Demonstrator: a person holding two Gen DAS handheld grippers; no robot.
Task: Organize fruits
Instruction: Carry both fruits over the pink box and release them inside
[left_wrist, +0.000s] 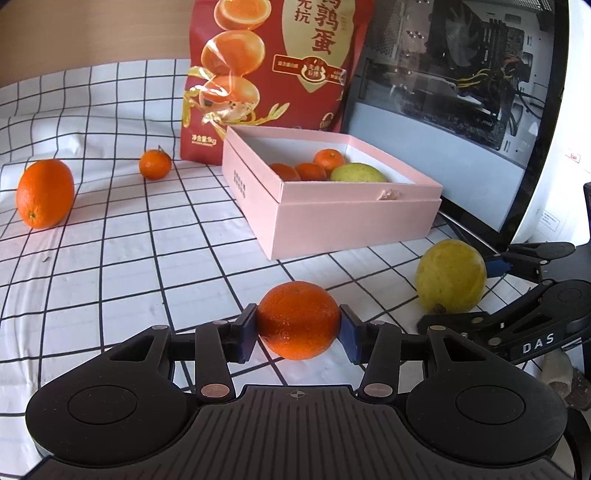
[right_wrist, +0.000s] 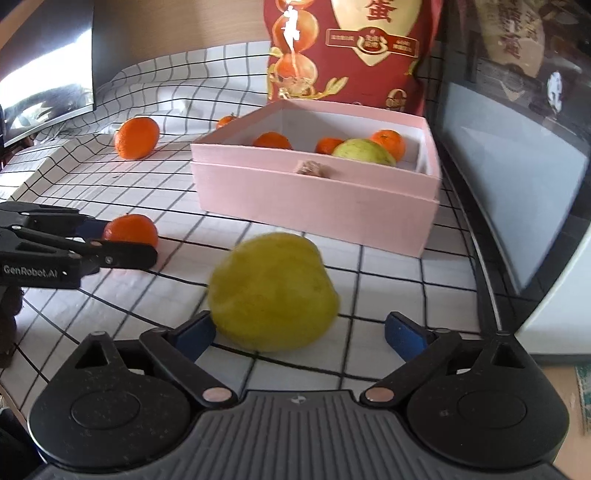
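Pink box (left_wrist: 354, 218): lidless cardboard, standing on the checked cloth (left_wrist: 110, 258) in front of the red snack bag (left_wrist: 266, 74); a small torn spot shows on its near rim.
Inside the box: three small mandarins (left_wrist: 312, 170) and one yellow-green fruit (left_wrist: 356, 172), bunched toward the side nearest the computer case (left_wrist: 461, 92).
Left gripper (left_wrist: 298, 334): its blue pads press on both sides of an orange (left_wrist: 298, 319); from the right wrist view the same orange (right_wrist: 130, 230) sits low, at the cloth, though I cannot tell whether it rests on it.
Right gripper (right_wrist: 301, 336): jaws spread wide around a big yellow-green guava (right_wrist: 273, 291); the left pad is touching or just beside the skin, the right pad stands clear of it, so nothing is clamped. The fruit looks blurred in this view.
Guava from the left wrist view (left_wrist: 450, 275): lying on the cloth just beside the near corner of the box, with the right tongs (left_wrist: 517, 288) reaching in from the right.
Loose fruit further off: a large oval orange (left_wrist: 44, 194) at the far left of the cloth, and a small stemmed mandarin (left_wrist: 155, 164) near the foot of the bag, both well apart from the box.
Cloth: white with black grid lines, rumpled toward the back edge.
Dark monitor (right_wrist: 48, 62): standing at the far left in the right wrist view.
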